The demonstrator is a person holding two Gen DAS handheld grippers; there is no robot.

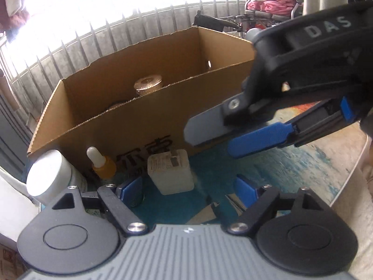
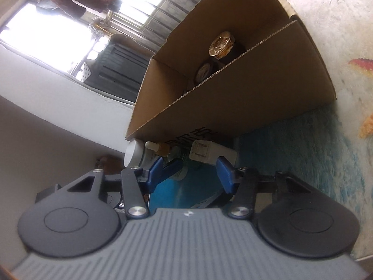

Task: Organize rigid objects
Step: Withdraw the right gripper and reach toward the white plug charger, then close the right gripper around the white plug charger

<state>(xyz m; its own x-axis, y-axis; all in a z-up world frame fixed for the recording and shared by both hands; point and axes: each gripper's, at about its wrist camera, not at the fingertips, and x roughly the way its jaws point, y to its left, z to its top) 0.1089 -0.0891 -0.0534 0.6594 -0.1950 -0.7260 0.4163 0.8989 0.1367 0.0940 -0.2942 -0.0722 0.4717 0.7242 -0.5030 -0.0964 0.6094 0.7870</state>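
Both tools over a round tabletop [image 1: 303, 163] with a blue, sea-patterned cover.

Left tool [image 1: 188, 186]: jaws spread wide, nothing between the blue pads, nothing held. Just ahead of its tips a white charger plug [image 1: 171, 175] lies on the cover, prongs facing up. To the left of the plug, an amber dropper bottle [image 1: 102, 163] with a white bulb, then a white-capped jar [image 1: 50, 175] at far left. All three sit close against the near wall of an open cardboard box [image 1: 139, 121], which stands directly ahead.

Inside the box: a dark jar with a gold knurled lid [image 1: 148, 85]; a second dark jar [image 2: 205, 71] beside it, seen from the right wrist view.

Right tool [image 2: 188, 170]: jaws about half open, nothing gripped. It sits up and to the right of the left tool, tips pointing toward the plug.
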